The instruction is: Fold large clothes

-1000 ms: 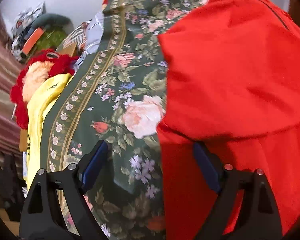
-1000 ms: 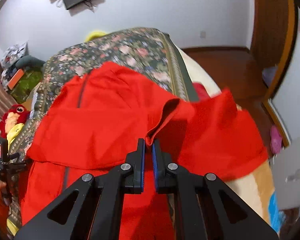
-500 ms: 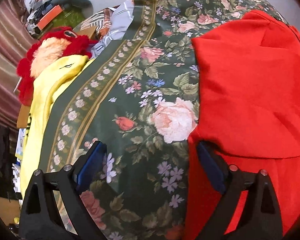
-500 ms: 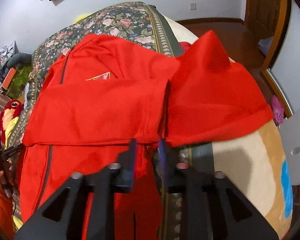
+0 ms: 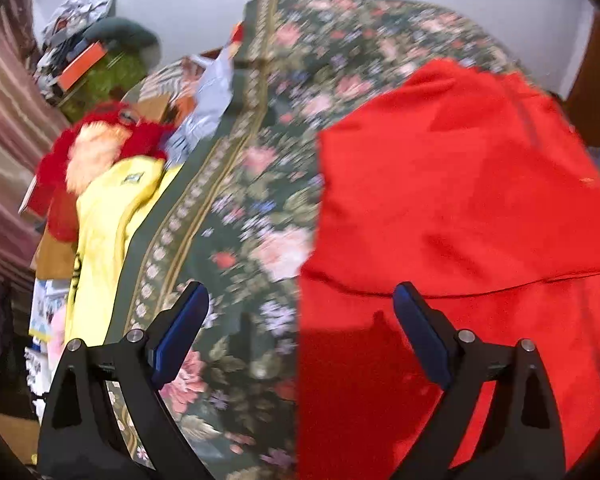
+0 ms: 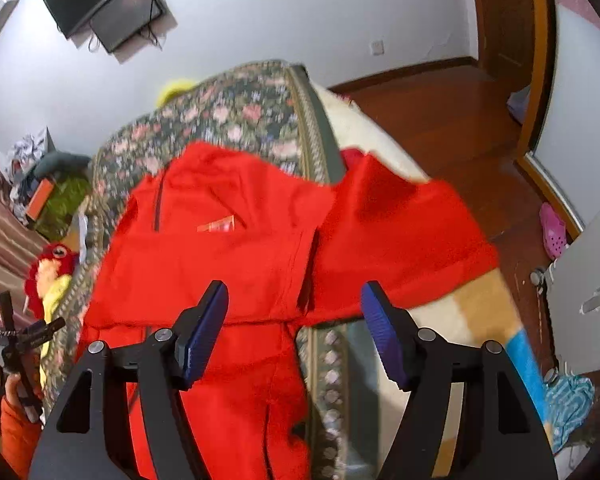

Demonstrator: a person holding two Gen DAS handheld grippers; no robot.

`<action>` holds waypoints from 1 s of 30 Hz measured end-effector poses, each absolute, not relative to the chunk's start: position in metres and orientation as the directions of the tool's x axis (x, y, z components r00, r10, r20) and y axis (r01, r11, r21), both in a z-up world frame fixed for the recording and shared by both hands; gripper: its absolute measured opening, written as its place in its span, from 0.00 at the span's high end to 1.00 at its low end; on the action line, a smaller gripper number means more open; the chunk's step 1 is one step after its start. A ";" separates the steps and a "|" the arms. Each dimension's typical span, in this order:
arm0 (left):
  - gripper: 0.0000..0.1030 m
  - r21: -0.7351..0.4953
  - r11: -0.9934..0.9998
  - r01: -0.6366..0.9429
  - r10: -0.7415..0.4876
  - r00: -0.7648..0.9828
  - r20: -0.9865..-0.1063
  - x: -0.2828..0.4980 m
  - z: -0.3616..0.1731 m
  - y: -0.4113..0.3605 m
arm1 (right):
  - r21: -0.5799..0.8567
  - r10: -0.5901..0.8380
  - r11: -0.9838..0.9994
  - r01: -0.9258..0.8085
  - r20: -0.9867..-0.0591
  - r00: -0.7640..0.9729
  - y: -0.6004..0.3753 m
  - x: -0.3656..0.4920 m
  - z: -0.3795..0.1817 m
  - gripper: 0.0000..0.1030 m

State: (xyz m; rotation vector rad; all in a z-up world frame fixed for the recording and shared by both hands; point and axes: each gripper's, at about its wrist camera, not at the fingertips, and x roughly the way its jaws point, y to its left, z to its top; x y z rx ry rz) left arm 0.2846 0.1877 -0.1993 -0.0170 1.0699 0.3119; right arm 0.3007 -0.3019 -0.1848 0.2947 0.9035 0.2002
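Observation:
A large red garment (image 6: pixel 228 264) with a dark zip lies on the floral bedspread (image 6: pixel 240 116), one part folded across its body and a sleeve (image 6: pixel 400 232) spread to the right. My right gripper (image 6: pixel 294 322) hovers above the folded edge with its jaws opening and nothing between them. In the left wrist view the same red garment (image 5: pixel 460 220) fills the right half over the floral bedspread (image 5: pixel 236 216). My left gripper (image 5: pixel 300 332) hangs open over the garment's left edge, holding nothing. The left gripper also shows at the left edge of the right wrist view, in a hand with an orange sleeve (image 6: pixel 18 428).
A red and yellow plush toy (image 5: pixel 100 160) and a yellow cloth (image 5: pixel 104 236) lie along the bed's left side, with clutter (image 5: pixel 88 56) behind. A cream blanket (image 6: pixel 472 320) covers the bed's right side. Wooden floor (image 6: pixel 440 120), a pink shoe (image 6: pixel 552 232) and a door (image 6: pixel 504 12) lie beyond.
My right gripper let go of the red fold, opened and drew back; the fold now lies flat on the garment. My left gripper, open throughout, rose away from the garment's edge.

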 end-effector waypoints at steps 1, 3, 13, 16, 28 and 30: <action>0.09 0.124 0.961 -0.246 0.228 0.458 -0.859 0.286 -0.191 0.179 | 0.329 0.282 0.943 -0.040 -0.732 0.620 -0.309 0.300 -0.179 0.34; 0.09 0.097 0.970 -0.222 0.197 0.490 -0.849 0.288 -0.177 0.164 | 0.318 0.255 0.948 -0.020 -0.719 0.646 -0.320 0.298 -0.172 0.30; 0.09 -0.019 0.998 -0.052 0.014 0.573 -0.819 0.298 -0.149 0.078 | 0.375 0.178 0.907 0.192 -0.753 0.634 -0.386 0.307 -0.204 0.24; 0.09 -0.032 0.999 -0.009 -0.022 0.554 -0.832 0.301 -0.159 0.058 | 0.425 0.209 0.867 0.261 -0.785 0.583 -0.403 0.316 -0.236 0.24; 0.09 0.005 0.999 0.046 -0.016 0.452 -0.892 0.297 -0.208 0.029 | 0.559 0.298 0.681 0.473 -0.801 0.519 -0.440 0.356 -0.309 0.24; 0.09 0.003 0.999 0.033 -0.012 0.444 -0.896 0.296 -0.212 0.033 | 0.558 0.284 0.669 0.490 -0.802 0.525 -0.445 0.361 -0.314 0.25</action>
